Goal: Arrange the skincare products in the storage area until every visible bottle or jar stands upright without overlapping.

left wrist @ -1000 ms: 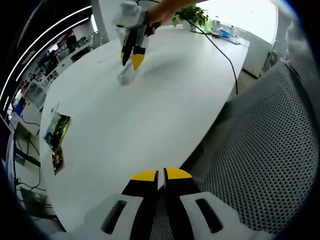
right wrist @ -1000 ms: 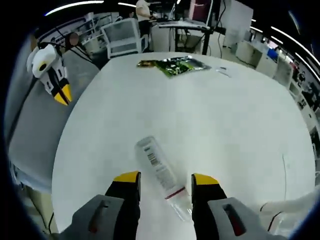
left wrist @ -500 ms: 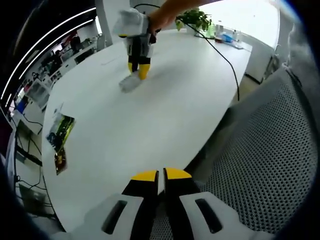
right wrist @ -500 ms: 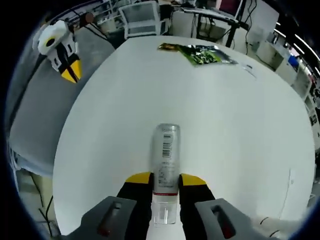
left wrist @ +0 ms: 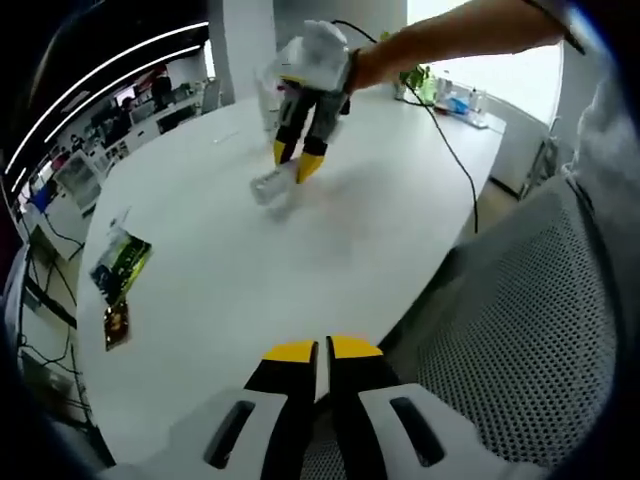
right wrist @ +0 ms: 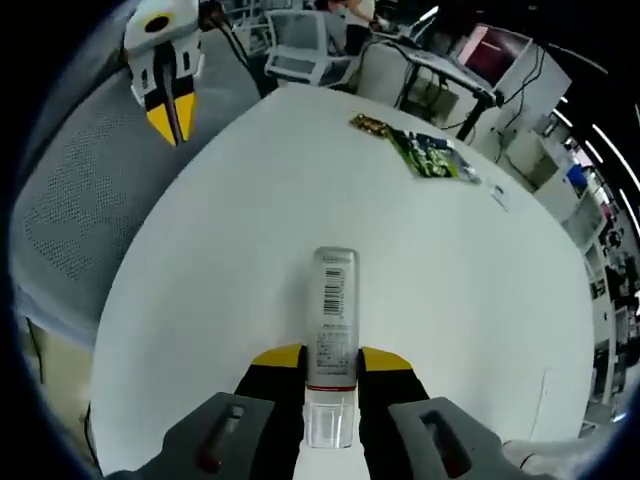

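While my left tool [left wrist: 321, 349] hangs off the near edge of the table [left wrist: 250, 270], its yellow-tipped jaws pressed together on nothing, it takes no part in the work and sits over a grey mesh chair [left wrist: 520, 330]. From this left gripper view, two printed packets [left wrist: 118, 265] lie flat near the table's left edge, well apart from everything else. Toward the far side of the table, my right tool [left wrist: 300, 160] comes down from my hand [left wrist: 375, 60] and holds one end of the clear bottle [left wrist: 270, 185], whose free end tips low toward the tabletop; whether it touches the surface I cannot tell. A black cable [left wrist: 455, 150] runs along the right side of the table to the clutter at the far right corner.

Seen along the right tool [right wrist: 330, 352] itself, the jaws stand narrow, clamped on the bottle [right wrist: 331, 320] just above its clear cap, the barcoded body pointing forward between them over bare tabletop. My left tool [right wrist: 166, 70] shows at upper left, beyond the table edge.

By my judgement the task is at an early stage: the one bottle in sight is gripped but not yet set upright. Left to do is to tip it onto its base, release it, and check that it stands alone.
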The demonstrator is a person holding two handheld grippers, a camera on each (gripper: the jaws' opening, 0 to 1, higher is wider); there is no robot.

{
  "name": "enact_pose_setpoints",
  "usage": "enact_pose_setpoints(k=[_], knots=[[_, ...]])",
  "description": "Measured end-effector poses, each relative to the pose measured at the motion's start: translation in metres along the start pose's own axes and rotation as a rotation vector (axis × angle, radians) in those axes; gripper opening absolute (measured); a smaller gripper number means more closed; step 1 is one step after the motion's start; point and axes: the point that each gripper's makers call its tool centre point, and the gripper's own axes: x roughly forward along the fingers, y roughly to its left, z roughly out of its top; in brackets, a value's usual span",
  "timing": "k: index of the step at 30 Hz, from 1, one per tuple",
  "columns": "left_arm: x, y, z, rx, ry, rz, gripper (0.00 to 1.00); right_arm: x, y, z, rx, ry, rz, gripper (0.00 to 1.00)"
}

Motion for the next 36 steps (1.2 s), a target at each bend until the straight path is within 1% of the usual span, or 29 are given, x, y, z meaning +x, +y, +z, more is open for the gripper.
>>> enact_pose_setpoints(k=[1, 2, 3, 6, 7, 9, 10, 11, 12, 13, 15, 16, 17, 18, 19, 20, 21, 22, 23, 24, 25, 27, 28, 29, 31, 32, 33, 34, 36], knots=[[0.0, 0.0, 0.0, -0.034, -0.001, -0.013, 0.0, -0.002, 0.002, 0.004, -0.019, -0.013, -0.011, 0.14], [0.0, 0.0, 0.001, -0.053, -0.008, -0.018, 0.0, -0.005, 0.008, 0.008, -0.013, -0.02, -0.023, 0.14], [-0.001, 0.0, 0.005, -0.084, -0.029, -0.028, 0.0, -0.007, 0.011, 0.011, -0.013, -0.031, -0.033, 0.14], [-0.005, 0.005, 0.012, -0.189, -0.063, -0.044, 0.0, -0.018, 0.027, 0.032, 0.016, -0.109, -0.073, 0.14], [-0.008, 0.012, 0.019, -0.233, -0.105, -0.036, 0.0, -0.021, 0.031, 0.037, 0.02, -0.121, -0.081, 0.14], [-0.012, 0.021, 0.031, -0.343, -0.169, -0.048, 0.0, -0.026, 0.043, 0.046, -0.004, -0.137, -0.101, 0.14], [-0.016, 0.03, 0.038, -0.415, -0.215, -0.046, 0.0, -0.028, 0.049, 0.05, -0.017, -0.139, -0.104, 0.14], [-0.018, 0.034, 0.041, -0.448, -0.239, -0.056, 0.01, -0.029, 0.055, 0.054, -0.044, -0.139, -0.116, 0.14], [-0.019, 0.037, 0.049, -0.542, -0.283, -0.081, 0.03, -0.03, 0.059, 0.056, -0.046, -0.136, -0.12, 0.14], [-0.017, 0.034, 0.05, -0.573, -0.281, -0.108, 0.06, -0.031, 0.064, 0.059, -0.055, -0.134, -0.128, 0.14], [-0.014, 0.03, 0.058, -0.627, -0.326, -0.154, 0.12, -0.033, 0.072, 0.067, -0.066, -0.145, -0.143, 0.14], [-0.013, 0.027, 0.06, -0.668, -0.33, -0.18, 0.14, -0.034, 0.073, 0.068, -0.064, -0.148, -0.147, 0.14], [-0.011, 0.019, 0.065, -0.711, -0.35, -0.24, 0.16, -0.036, 0.076, 0.075, -0.051, -0.165, -0.162, 0.14], [-0.011, 0.013, 0.067, -0.782, -0.351, -0.288, 0.18, -0.038, 0.08, 0.08, -0.048, -0.18, -0.164, 0.14], [-0.011, 0.008, 0.069, -0.831, -0.352, -0.323, 0.22, -0.04, 0.083, 0.086, -0.044, -0.197, -0.17, 0.14], [-0.01, 0.008, 0.074, -0.884, -0.393, -0.333, 0.27, -0.042, 0.088, 0.093, -0.074, -0.207, -0.181, 0.14], [-0.01, 0.008, 0.074, -0.913, -0.4, -0.327, 0.3, -0.042, 0.092, 0.096, -0.09, -0.204, -0.179, 0.14], [-0.011, 0.01, 0.077, -0.935, -0.436, -0.324, 0.32, -0.041, 0.098, 0.099, -0.115, -0.197, -0.172, 0.14], [-0.011, 0.007, 0.078, -0.957, -0.447, -0.342, 0.33, -0.041, 0.1, 0.1, -0.142, -0.183, -0.182, 0.14], [-0.01, 0.002, 0.077, -0.983, -0.427, -0.37, 0.34, -0.042, 0.101, 0.103, -0.153, -0.184, -0.195, 0.14], [-0.009, -0.003, 0.076, -0.986, -0.41, -0.389, 0.35, -0.043, 0.103, 0.105, -0.148, -0.19, -0.192, 0.14], [-0.008, -0.012, 0.072, -0.936, -0.38, -0.4, 0.33, -0.046, 0.106, 0.113, -0.151, -0.22, -0.192, 0.14], [-0.008, -0.014, 0.072, -0.931, -0.372, -0.402, 0.31, -0.047, 0.108, 0.116, -0.16, -0.225, -0.188, 0.14], [-0.009, -0.013, 0.072, -0.935, -0.371, -0.401, 0.3, -0.048, 0.11, 0.118, -0.2, -0.221, -0.185, 0.14], [-0.012, -0.01, 0.077, -0.956, -0.404, -0.408, 0.26, -0.049, 0.11, 0.12, -0.251, -0.19, -0.2, 0.14], [-0.013, -0.01, 0.076, -0.966, -0.406, -0.418, 0.21, -0.049, 0.112, 0.122, -0.242, -0.196, -0.194, 0.14], [-0.014, -0.01, 0.076, -0.959, -0.41, -0.428, 0.2, -0.05, 0.112, 0.123, -0.239, -0.194, -0.193, 0.14], [-0.014, -0.011, 0.076, -0.974, -0.409, -0.43, 0.21, -0.052, 0.112, 0.126, -0.248, -0.203, -0.197, 0.14], [-0.015, -0.016, 0.077, -0.986, -0.401, -0.469, 0.2, -0.051, 0.114, 0.128, -0.243, -0.208, -0.187, 0.14]])
